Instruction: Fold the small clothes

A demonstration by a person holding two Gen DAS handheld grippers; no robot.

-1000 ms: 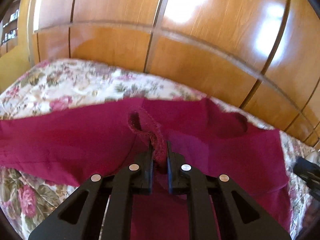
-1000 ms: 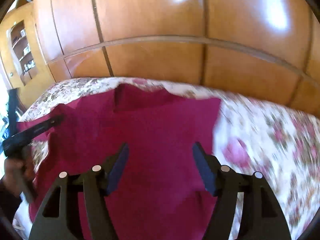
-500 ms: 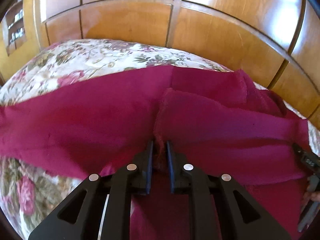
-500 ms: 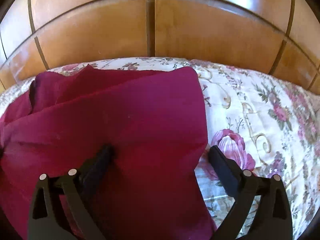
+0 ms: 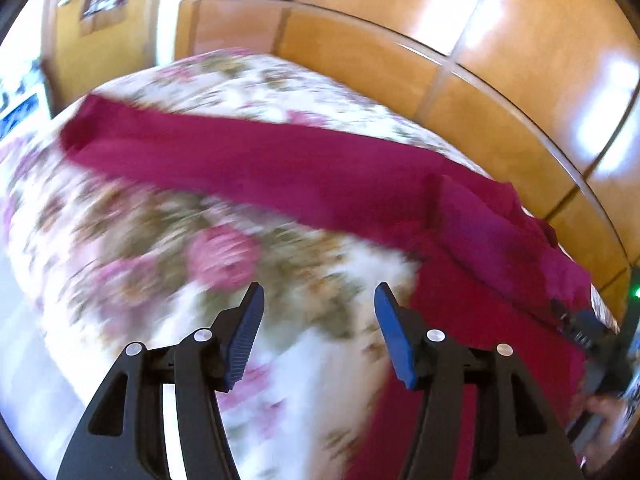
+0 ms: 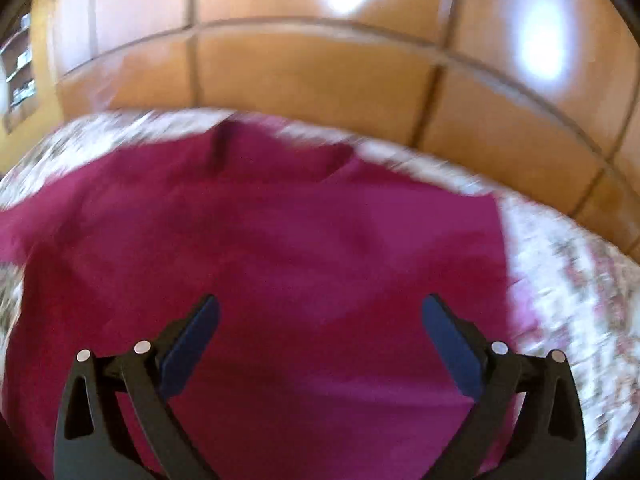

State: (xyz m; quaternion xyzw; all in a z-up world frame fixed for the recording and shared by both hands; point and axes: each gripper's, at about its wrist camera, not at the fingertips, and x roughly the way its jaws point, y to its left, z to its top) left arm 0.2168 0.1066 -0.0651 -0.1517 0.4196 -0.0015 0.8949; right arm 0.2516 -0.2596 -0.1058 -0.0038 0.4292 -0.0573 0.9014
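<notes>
Your left tool has let go of the sleeve it pinched a second ago; its jaws are opening over bare bedspread, nothing between them. That fold looks laid. Your right tool hangs spread wide above the garment, which lies on the bed. Blur hides the folds; its near hem is cut off.
</notes>
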